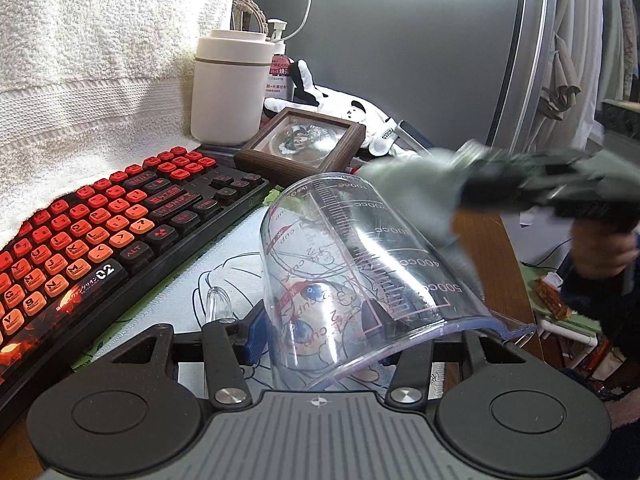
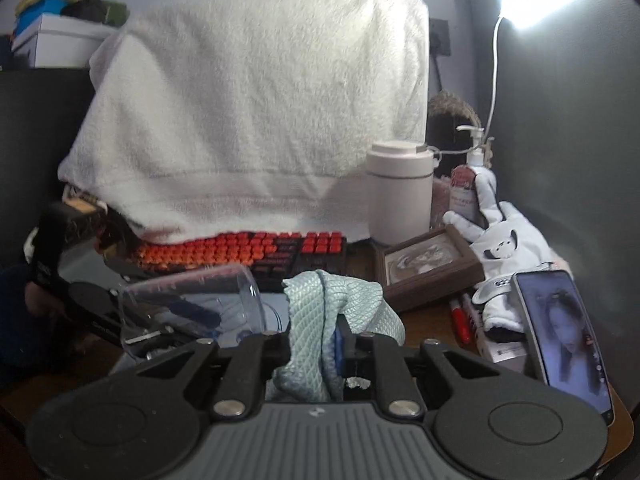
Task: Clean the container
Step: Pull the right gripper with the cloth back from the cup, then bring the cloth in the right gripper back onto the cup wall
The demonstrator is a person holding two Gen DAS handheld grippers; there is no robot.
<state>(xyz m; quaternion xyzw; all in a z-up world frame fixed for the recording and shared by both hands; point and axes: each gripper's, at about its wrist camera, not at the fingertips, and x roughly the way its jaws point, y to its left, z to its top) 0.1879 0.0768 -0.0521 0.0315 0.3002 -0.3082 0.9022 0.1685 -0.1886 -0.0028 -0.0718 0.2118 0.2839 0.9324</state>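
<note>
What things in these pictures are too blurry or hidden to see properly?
- Left wrist view: the right gripper and its cloth are smeared by motion blur, so where the cloth meets the measuring cup is unclear.
- Left wrist view: the bottle is half hidden behind the white canister.
- Right wrist view: the keyboard is partly covered by the towel.
- Right wrist view: the phone picture is blurred.

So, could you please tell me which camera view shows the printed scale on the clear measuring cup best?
The left wrist view: the measuring cup, clamped in the left gripper, fills the frame and its volume markings read clearly. In the right wrist view the cup is small, blurred, lying sideways behind the cloth, so its scale is unreadable.
</note>
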